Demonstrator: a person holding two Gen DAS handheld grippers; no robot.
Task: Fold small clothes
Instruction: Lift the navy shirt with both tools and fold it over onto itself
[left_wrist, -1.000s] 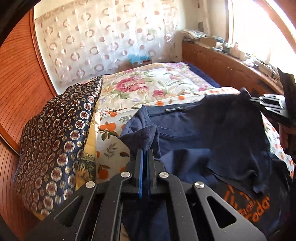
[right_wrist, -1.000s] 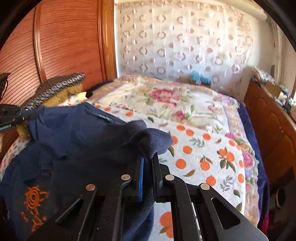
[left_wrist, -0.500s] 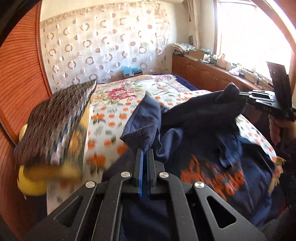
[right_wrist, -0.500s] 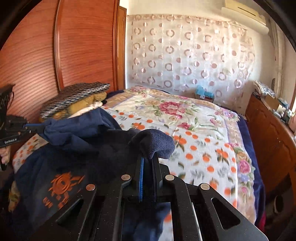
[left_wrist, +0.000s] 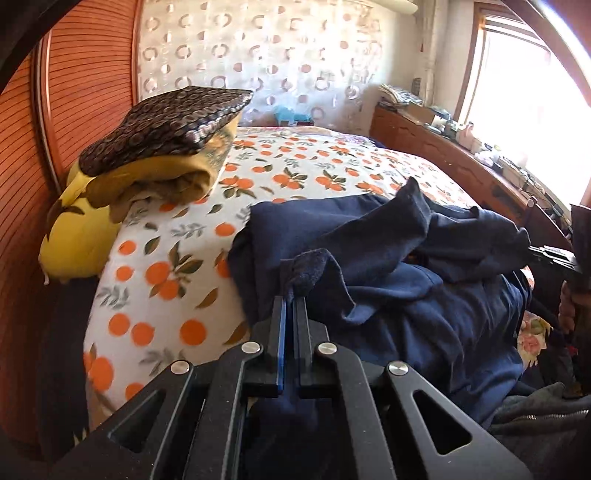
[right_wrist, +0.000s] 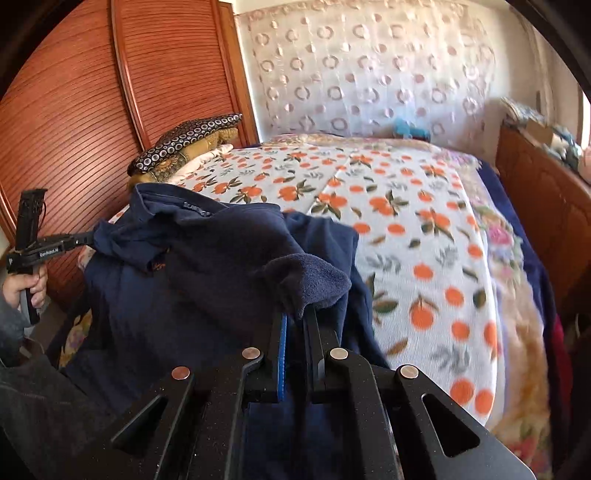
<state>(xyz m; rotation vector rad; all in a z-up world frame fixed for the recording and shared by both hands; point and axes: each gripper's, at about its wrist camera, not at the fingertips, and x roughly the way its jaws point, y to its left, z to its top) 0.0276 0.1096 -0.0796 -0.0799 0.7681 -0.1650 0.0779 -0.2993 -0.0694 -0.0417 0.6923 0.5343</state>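
Between both claws, navy sweatshirt bunched over orange-print bedspread on bed. Left claw pinched shut on a fleecy fold of the garment; right claw likewise clamped on another fold. Beyond left claw, up-left: stacked patterned cushion on yellow pillow. Far behind: circle-patterned curtain.

The navy shirt hid both grippers' fingertips; beyond it, the dresser clutter was glare-washed, and the blue object too blurred to name.
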